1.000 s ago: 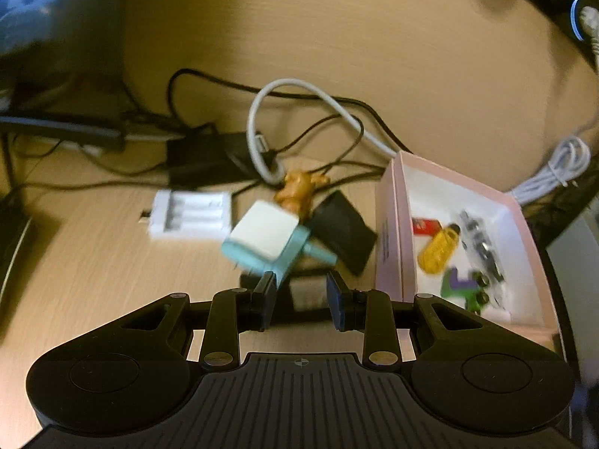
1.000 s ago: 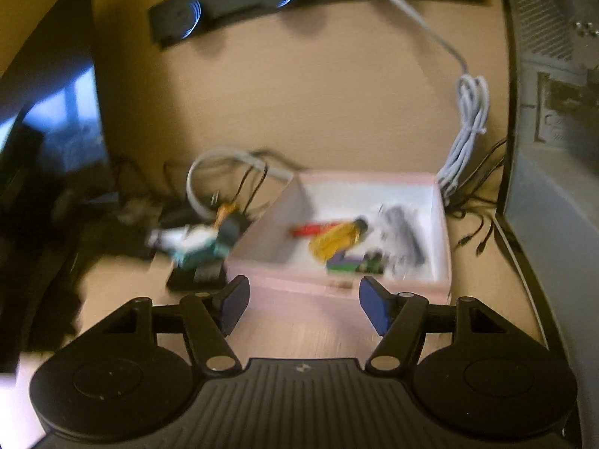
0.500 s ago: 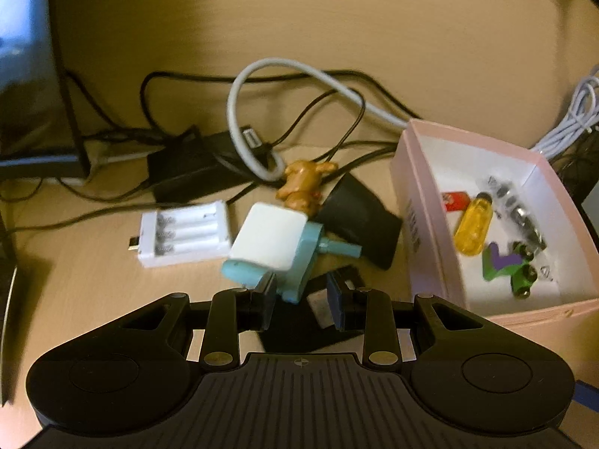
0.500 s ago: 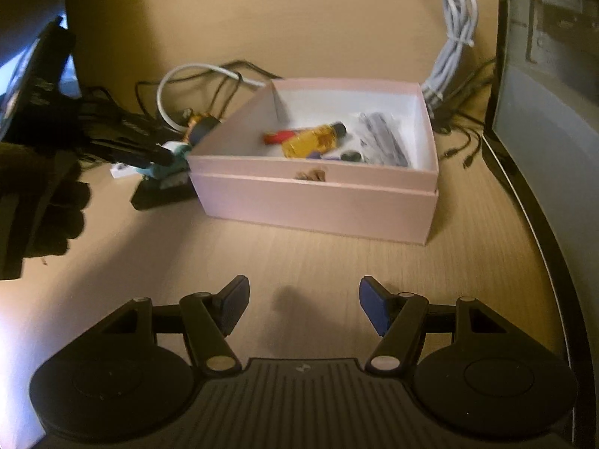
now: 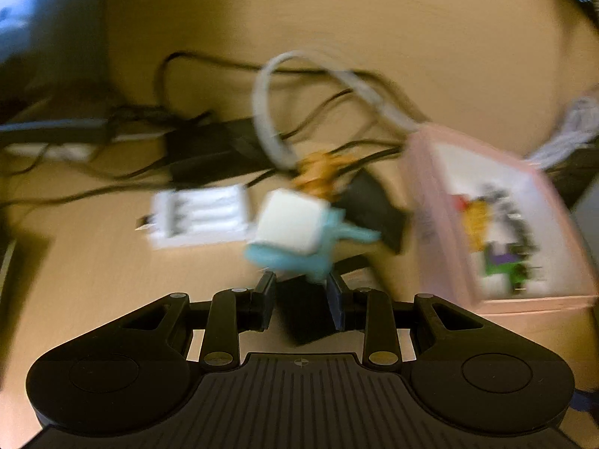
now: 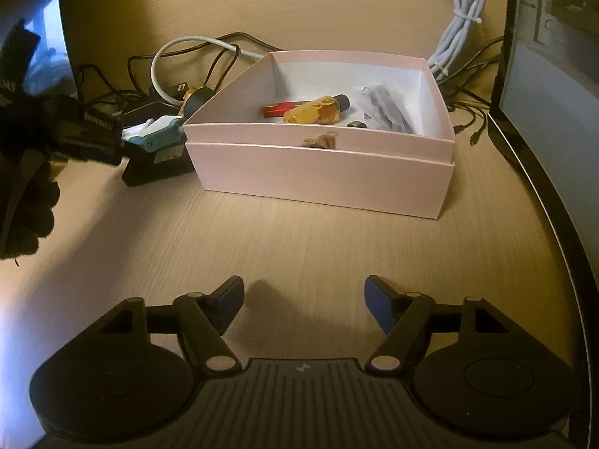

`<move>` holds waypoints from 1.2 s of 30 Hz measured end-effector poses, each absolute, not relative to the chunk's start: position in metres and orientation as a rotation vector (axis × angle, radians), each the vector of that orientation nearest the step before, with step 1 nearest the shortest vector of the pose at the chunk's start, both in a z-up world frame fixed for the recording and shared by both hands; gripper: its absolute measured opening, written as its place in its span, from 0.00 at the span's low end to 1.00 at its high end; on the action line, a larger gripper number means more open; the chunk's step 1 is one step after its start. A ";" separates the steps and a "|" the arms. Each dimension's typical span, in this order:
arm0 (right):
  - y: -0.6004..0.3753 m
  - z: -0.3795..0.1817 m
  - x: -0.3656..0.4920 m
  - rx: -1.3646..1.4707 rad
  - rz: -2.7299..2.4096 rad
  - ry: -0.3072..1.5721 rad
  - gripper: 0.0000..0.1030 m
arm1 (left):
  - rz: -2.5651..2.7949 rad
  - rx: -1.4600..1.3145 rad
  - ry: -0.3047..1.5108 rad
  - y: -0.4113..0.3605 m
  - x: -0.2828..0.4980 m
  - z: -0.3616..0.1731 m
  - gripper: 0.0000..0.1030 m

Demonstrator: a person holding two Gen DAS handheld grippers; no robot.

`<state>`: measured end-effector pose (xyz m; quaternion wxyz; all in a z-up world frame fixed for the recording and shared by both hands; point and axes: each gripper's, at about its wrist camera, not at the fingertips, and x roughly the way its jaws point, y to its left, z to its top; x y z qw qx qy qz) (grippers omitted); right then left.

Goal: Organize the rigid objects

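Teal-and-white plastic, the blocky little toy (image 5: 295,235) sits just ahead of the left gripper (image 5: 299,297), its teal base at the fingertips; the jaws are narrowed around a black flat object (image 5: 305,314) lying under it, but motion blur hides whether the toy itself is pinched. In the right wrist view the same toy (image 6: 159,135) rests on that black piece just left of the pink cardboard box (image 6: 318,176). The right gripper (image 6: 303,305) hovers low over the wooden table (image 6: 299,239) with its blue pads spread wide and nothing between them.

Bare wood lies between the right gripper and the box's near wall. A dark raised edge (image 6: 554,202) rims the table on the right.

Inside the box lie a yellow translucent bottle (image 6: 318,110), a red stick (image 6: 279,109) and a bag of dark parts (image 6: 387,106). Behind the toy stand a brown figurine (image 5: 318,176), a white battery charger (image 5: 198,219), a black wedge (image 5: 374,211) and a tangle of black cables (image 5: 209,63) with a grey looped cable (image 5: 269,119), crowding the table's far side. A coiled white cable (image 6: 462,18) leans behind the box.
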<state>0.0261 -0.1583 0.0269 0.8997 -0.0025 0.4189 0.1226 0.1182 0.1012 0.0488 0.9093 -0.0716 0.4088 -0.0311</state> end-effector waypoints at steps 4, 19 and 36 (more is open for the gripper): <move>-0.152 0.024 0.024 -0.038 0.245 0.855 0.76 | -0.154 -0.058 0.802 0.082 0.115 0.057 0.32; -0.144 0.017 0.014 -0.064 0.235 0.824 0.84 | -0.085 0.079 0.785 0.095 0.130 0.063 0.32; -0.143 0.015 -0.002 -0.044 0.181 0.781 0.85 | -0.268 -0.030 0.839 0.071 0.216 0.060 0.32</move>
